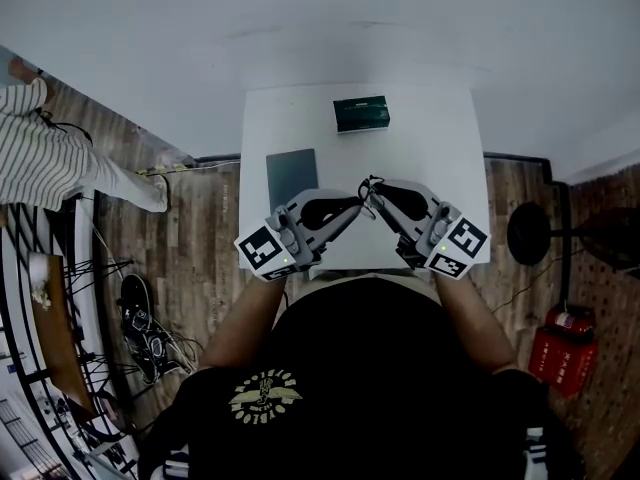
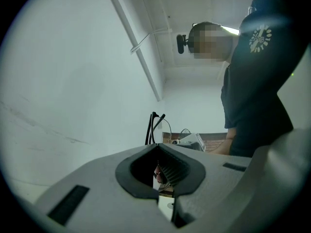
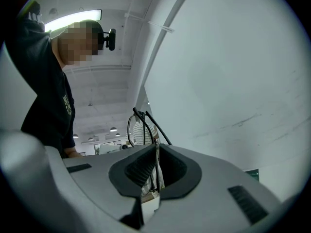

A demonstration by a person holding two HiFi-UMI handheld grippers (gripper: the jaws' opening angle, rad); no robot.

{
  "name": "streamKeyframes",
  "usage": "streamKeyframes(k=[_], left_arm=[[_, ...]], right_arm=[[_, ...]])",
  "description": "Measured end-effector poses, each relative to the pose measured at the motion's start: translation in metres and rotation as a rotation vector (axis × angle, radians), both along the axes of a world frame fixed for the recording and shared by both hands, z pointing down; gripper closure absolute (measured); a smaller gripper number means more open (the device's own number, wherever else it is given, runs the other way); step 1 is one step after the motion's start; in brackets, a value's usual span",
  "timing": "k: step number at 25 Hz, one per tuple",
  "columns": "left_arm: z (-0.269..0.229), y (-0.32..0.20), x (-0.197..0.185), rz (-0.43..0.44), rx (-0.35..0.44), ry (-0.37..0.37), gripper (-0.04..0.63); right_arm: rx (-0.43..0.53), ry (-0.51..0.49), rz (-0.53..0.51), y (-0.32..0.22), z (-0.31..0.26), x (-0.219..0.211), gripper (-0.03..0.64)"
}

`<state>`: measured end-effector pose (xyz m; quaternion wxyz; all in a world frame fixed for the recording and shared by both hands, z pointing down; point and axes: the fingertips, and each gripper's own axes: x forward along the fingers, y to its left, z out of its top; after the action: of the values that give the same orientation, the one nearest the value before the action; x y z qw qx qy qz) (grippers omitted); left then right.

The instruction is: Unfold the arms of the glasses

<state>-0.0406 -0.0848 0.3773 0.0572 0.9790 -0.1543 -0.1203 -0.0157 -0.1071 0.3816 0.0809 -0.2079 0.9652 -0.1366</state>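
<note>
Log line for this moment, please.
left gripper: shut on glasses | right gripper: shut on glasses | glasses: held between both, above table

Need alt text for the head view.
Seen from above, a person's left hand-held gripper and right hand-held gripper meet over the near edge of a white table, both shut on a pair of glasses. Farther back lie a grey pad and a dark green box.

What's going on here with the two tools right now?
A person is holding a pair of glasses in the air above the white table, gripped from both sides. The left tool and the right tool are each shut on the glasses, with their tips close together. How far the arms are unfolded can't be made out.
</note>
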Motion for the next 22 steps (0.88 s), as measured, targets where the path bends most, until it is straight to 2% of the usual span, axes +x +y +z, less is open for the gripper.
streamKeyframes(k=[15, 19, 22], left_arm=[[-0.012, 0.002, 0.000, 0.028, 0.018, 0.039, 0.583], [-0.012, 0.001, 0.002, 0.002, 0.032, 0.019, 0.583], [-0.013, 0.002, 0.005, -0.014, 0.052, -0.012, 0.583]], right_arm=[[0.036, -0.050, -0.019, 0.003, -0.013, 0.003, 0.603], [0.033, -0.062, 0.023, 0.002, -0.013, 0.004, 0.607], [0.018, -0.113, 0.035, 0.001, -0.016, 0.007, 0.615]])
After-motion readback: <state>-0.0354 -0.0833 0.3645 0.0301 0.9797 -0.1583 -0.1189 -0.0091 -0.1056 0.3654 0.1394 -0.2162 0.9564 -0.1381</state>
